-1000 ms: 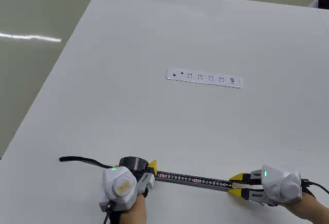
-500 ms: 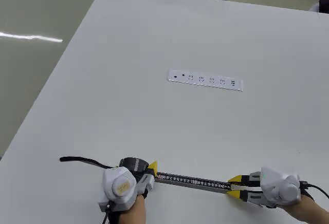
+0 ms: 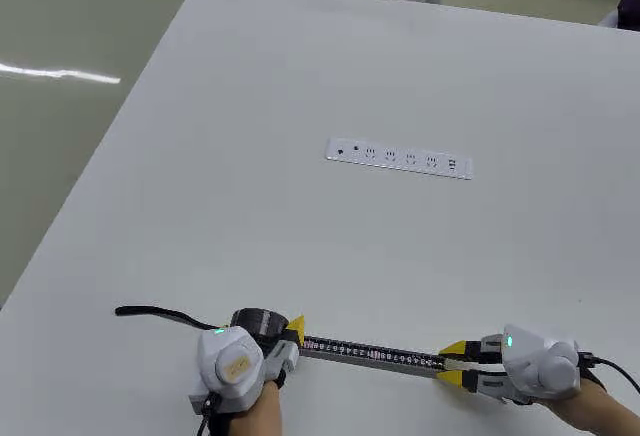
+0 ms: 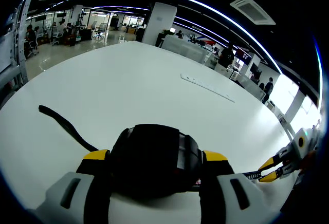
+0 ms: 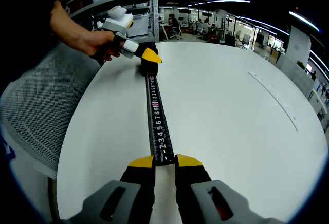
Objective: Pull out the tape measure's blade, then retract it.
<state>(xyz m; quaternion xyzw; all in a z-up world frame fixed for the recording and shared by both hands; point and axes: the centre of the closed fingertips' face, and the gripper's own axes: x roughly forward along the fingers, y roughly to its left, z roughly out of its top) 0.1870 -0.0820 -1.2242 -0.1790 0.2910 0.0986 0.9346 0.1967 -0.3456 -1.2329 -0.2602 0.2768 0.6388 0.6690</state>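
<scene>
Well apart from the power strip, on its near side, the left gripper clenches the tape measure; the right gripper pinches the extended blade by its end.

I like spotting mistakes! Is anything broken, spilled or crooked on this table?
Nothing stands out. The blade runs straight between the case in the left tongs and the right tongs, and the power strip lies flat.
</scene>
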